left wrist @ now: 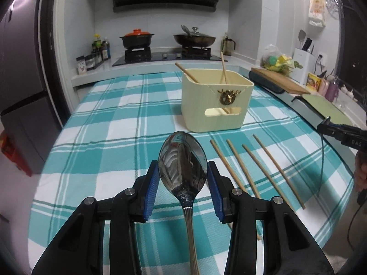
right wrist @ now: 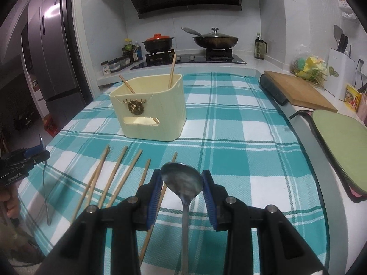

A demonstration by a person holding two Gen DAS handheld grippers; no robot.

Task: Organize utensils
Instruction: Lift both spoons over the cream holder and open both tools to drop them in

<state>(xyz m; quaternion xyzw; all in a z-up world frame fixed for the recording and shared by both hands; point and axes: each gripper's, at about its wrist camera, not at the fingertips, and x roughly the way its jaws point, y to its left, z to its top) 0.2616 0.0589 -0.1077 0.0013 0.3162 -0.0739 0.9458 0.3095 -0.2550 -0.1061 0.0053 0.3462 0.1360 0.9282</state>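
Observation:
My left gripper (left wrist: 183, 171) is shut on the bowl of a large steel spoon (left wrist: 182, 160), held above the checked tablecloth; it also shows at the left of the right wrist view (right wrist: 34, 153). My right gripper (right wrist: 182, 181) is shut on a second steel spoon (right wrist: 182, 180), also above the cloth. A cream utensil box (left wrist: 216, 102) stands ahead with two chopsticks (left wrist: 223, 70) leaning in it; the box shows in the right wrist view too (right wrist: 149, 107). Several loose chopsticks (left wrist: 257, 167) lie on the cloth in front of the box, seen in the right wrist view (right wrist: 119, 174) as well.
The teal checked tablecloth (right wrist: 240, 137) covers the table. A wooden cutting board (right wrist: 298, 89) and a green board (right wrist: 339, 142) lie on the counter at right. A stove with two pots (left wrist: 167, 41) is behind. A fridge (left wrist: 20, 80) stands at left.

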